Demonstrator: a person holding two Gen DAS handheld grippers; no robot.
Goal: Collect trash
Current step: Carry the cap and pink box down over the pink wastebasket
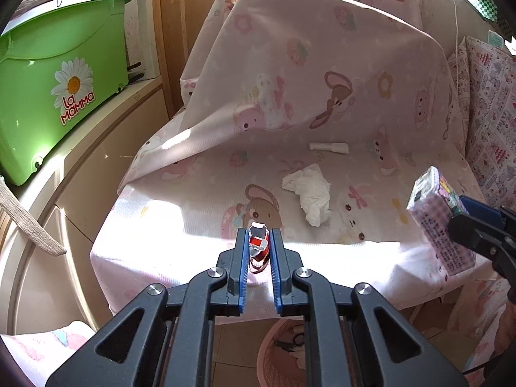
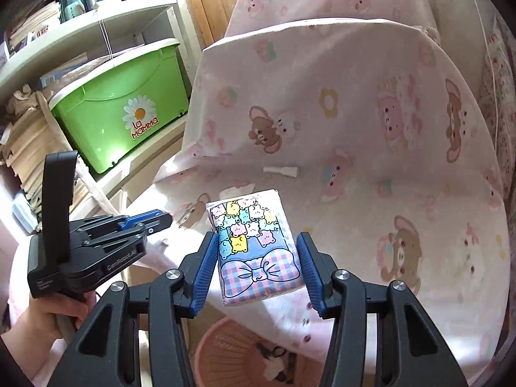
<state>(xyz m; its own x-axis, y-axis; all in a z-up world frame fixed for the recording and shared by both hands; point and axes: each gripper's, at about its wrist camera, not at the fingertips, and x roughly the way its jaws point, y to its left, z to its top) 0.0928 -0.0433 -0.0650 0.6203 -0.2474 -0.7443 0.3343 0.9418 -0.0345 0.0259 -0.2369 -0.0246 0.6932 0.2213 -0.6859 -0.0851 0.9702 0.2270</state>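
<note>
My left gripper (image 1: 258, 235) is shut on a small red and white wrapper (image 1: 258, 245), held over the front edge of a cloth-covered seat (image 1: 193, 219). In the right wrist view the left gripper (image 2: 164, 217) shows at the left, with a hand under it. My right gripper (image 2: 258, 237) is shut on a pastel tissue pack (image 2: 254, 248), lifted clear of the seat. From the left wrist view that pack (image 1: 435, 219) hangs at the right in the right gripper (image 1: 459, 213). A crumpled white tissue (image 1: 309, 193) and a small white paper roll (image 1: 329, 147) lie on the seat.
A pink basket (image 1: 283, 354) with scraps in it stands on the floor under both grippers; it shows too as the basket (image 2: 232, 348) below the pack. A green bin (image 1: 48, 96) sits on a shelf at left. The seat's draped back (image 1: 306, 58) rises behind.
</note>
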